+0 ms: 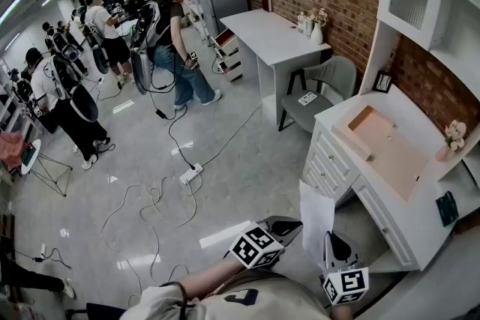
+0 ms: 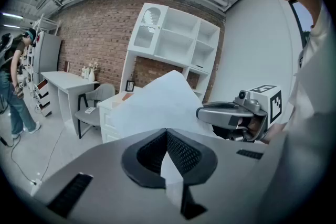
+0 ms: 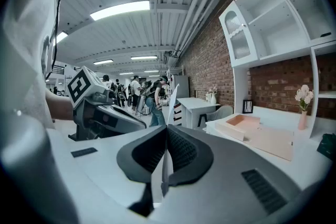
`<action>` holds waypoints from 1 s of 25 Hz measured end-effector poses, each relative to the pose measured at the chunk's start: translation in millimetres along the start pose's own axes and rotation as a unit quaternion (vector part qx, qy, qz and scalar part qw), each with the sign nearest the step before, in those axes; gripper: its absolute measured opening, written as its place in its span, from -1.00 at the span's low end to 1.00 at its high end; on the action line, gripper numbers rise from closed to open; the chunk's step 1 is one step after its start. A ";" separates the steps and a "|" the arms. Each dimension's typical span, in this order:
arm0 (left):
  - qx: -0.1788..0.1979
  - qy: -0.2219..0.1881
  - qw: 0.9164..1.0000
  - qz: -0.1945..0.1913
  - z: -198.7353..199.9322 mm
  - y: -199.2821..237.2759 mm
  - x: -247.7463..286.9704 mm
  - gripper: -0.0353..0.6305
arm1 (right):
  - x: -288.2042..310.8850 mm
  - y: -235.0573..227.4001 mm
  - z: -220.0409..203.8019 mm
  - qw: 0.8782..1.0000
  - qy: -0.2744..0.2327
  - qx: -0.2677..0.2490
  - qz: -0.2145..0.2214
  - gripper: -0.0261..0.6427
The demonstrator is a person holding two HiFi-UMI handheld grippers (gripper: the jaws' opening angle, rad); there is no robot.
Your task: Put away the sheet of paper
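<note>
Found the sheet of paper low in the head view, toward 5 o'clock, standing on edge above the floor and pinched from both sides. Saw the left gripper clenched on the sheet's lower margin, the white face rising broad and flat toward 12 o'clock in its own view. Saw the right gripper likewise closed tight on the sheet, met there edge-on as a thin white blade at 12 o'clock. Judged the sheet very light, thin and limp: likely to sag, fold or flutter if gripped at one corner alone, easy to crease or tear under opposing pulls, and smooth enough to slip from a loose pinch. Reckoned the sound hold to be along one margin at two spaced spots, as here, kept gently taut. Noted the white desk out toward 3 o'clock, apart from the sheet, bearing what looked like a shallow open wooden box, possibly the sheet's place, though too small to tell for sure.
</note>
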State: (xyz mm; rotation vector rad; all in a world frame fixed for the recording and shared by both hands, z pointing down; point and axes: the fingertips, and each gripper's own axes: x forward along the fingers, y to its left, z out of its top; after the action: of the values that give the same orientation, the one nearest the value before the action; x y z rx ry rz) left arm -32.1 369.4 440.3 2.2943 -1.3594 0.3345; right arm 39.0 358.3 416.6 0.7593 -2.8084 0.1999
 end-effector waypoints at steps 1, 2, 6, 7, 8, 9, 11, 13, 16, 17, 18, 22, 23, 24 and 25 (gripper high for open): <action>-0.002 0.002 1.000 0.005 -3.8 -5.2 -2.3 -0.85 | -6.7 2.0 -2.2 1.000 0.001 -0.002 0.002 -0.84; -0.004 0.003 1.000 0.009 -7.2 -10.3 -4.5 -0.85 | -13.1 3.8 -4.1 1.000 0.001 -0.004 0.003 -0.84; 0.002 0.005 1.000 0.017 -11.0 -27.1 -10.8 -0.85 | -29.6 7.0 -5.4 1.000 -0.004 -0.006 0.007 -0.84; 0.002 0.003 1.000 0.018 -9.8 -29.4 -12.1 -0.85 | -30.8 7.6 -4.7 1.000 -0.007 -0.006 0.009 -0.84; 0.002 0.001 1.000 0.020 -8.9 -31.2 -13.6 -0.85 | -31.4 8.5 -4.3 1.000 -0.010 -0.004 0.012 -0.84; 0.002 0.000 1.000 0.021 -8.9 -32.7 -15.2 -0.85 | -32.0 9.9 -4.5 1.000 -0.013 -0.002 0.014 -0.84; 0.000 0.000 1.000 0.021 -10.7 -35.2 -17.6 -0.85 | -32.9 13.0 -5.9 1.000 -0.014 0.003 0.017 -0.84; 0.000 0.000 1.000 0.021 -12.5 -33.9 -18.6 -0.85 | -30.5 14.0 -7.4 1.000 -0.007 0.001 0.016 -0.84; -0.007 -0.002 1.000 0.028 -16.2 -21.9 -22.5 -0.85 | -19.7 17.9 -10.2 1.000 0.002 -0.007 0.023 -0.84; -0.011 -0.003 0.999 0.031 -16.6 -16.1 -23.3 -0.85 | -14.8 18.8 -9.9 1.000 0.006 -0.008 0.025 -0.84; -0.015 -0.005 0.999 0.033 -16.0 -10.1 -23.5 -0.85 | -9.7 19.1 -9.0 1.000 0.010 -0.009 0.026 -0.84; -0.027 -0.017 0.999 0.040 -9.1 15.5 -28.8 -0.85 | 13.3 23.3 -0.8 0.999 0.018 -0.022 0.034 -0.84; -0.028 -0.023 0.998 0.042 -5.0 22.6 -31.1 -0.85 | 19.7 24.6 4.6 0.999 0.016 -0.027 0.035 -0.84; -0.028 -0.030 0.998 0.044 -0.2 29.7 -33.2 -0.85 | 25.9 25.8 10.7 0.999 0.014 -0.032 0.036 -0.84; -0.029 -0.038 0.998 0.045 4.4 36.6 -35.3 -0.85 | 31.9 27.0 16.2 0.999 0.011 -0.035 0.037 -0.84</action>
State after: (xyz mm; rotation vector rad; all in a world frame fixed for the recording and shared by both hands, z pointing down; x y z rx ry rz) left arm -81.3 379.1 430.9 2.2238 -1.4931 0.2369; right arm -4.5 363.1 407.0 0.6349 -2.8089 0.1191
